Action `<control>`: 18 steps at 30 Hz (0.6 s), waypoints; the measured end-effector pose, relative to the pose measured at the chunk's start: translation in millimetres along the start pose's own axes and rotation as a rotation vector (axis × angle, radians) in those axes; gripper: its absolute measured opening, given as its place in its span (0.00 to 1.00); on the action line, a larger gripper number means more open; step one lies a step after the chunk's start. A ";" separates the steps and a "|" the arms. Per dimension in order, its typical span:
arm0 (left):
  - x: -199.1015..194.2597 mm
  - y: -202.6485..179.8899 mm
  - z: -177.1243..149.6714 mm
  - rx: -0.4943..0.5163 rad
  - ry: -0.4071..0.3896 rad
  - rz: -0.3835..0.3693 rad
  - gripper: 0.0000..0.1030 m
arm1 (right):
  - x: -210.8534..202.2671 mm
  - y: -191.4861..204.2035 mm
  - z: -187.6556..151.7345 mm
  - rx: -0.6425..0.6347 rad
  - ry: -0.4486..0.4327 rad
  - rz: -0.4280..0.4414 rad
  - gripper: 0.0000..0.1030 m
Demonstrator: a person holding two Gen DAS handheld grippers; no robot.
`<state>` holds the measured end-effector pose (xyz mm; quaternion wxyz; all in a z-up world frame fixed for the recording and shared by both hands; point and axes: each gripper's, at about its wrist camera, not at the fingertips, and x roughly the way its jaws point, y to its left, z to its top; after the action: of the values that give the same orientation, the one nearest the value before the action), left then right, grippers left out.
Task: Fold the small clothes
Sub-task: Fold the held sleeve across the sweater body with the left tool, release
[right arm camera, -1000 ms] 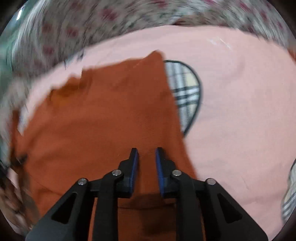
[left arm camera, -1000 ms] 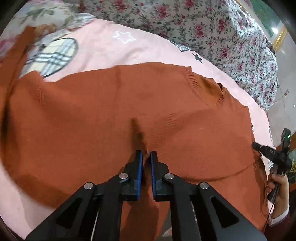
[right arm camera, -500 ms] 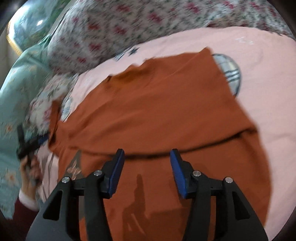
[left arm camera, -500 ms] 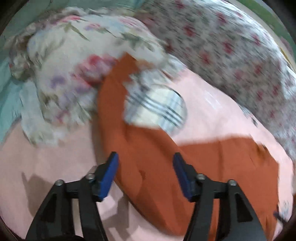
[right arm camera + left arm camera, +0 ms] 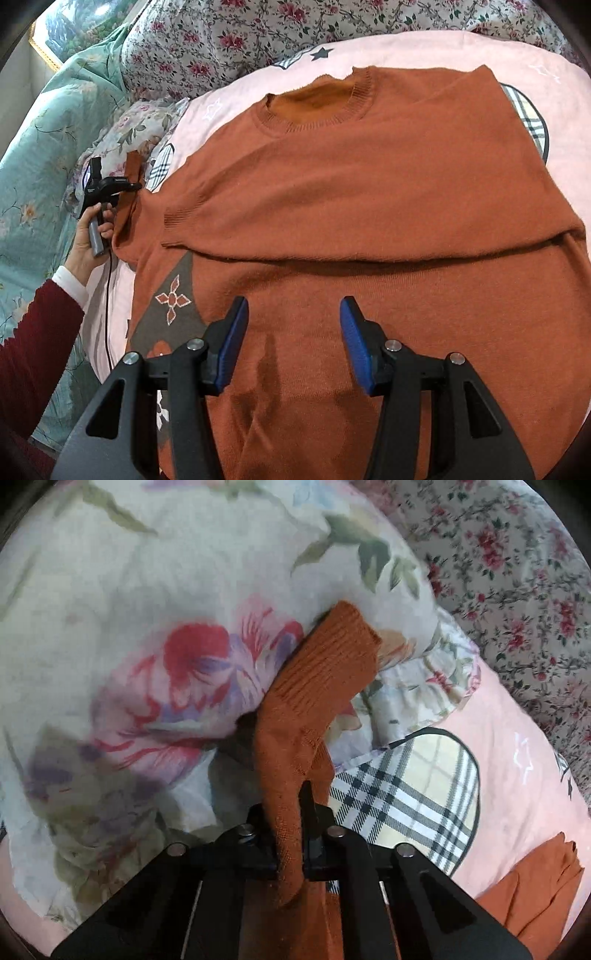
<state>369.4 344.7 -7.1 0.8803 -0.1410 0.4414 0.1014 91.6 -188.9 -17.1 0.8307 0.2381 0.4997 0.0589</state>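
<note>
Left gripper (image 5: 291,834) swung off sweater body to sleeve end; jaws just closed, now clamp rust-orange knit sleeve (image 5: 317,686), ribbed cuff lying against white floral pillow (image 5: 129,635). Person's hand (image 5: 90,236), dark red cuff, holds that gripper at far left. Rust-orange knit sweater (image 5: 369,177) spread on pink bedsheet (image 5: 424,48), one sleeve folded across chest. Right gripper (image 5: 293,343), blue pads half apart, hovers empty over lower front.
</note>
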 end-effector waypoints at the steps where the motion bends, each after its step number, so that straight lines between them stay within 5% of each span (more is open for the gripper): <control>1: -10.0 -2.1 -3.9 0.008 -0.022 -0.015 0.05 | 0.0 0.9 -0.1 -0.001 -0.001 0.000 0.51; 10: -120.5 -89.7 -69.0 0.110 -0.150 -0.327 0.05 | -15.9 -0.2 -5.6 0.023 -0.049 0.023 0.51; 18: -153.6 -225.8 -144.3 0.292 -0.113 -0.539 0.05 | -43.3 -26.8 -14.0 0.094 -0.102 0.009 0.51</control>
<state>239.2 75.4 70.2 0.9097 -0.1193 0.3483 -0.1923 54.5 -222.3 0.0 0.8427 0.2819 0.4579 0.0267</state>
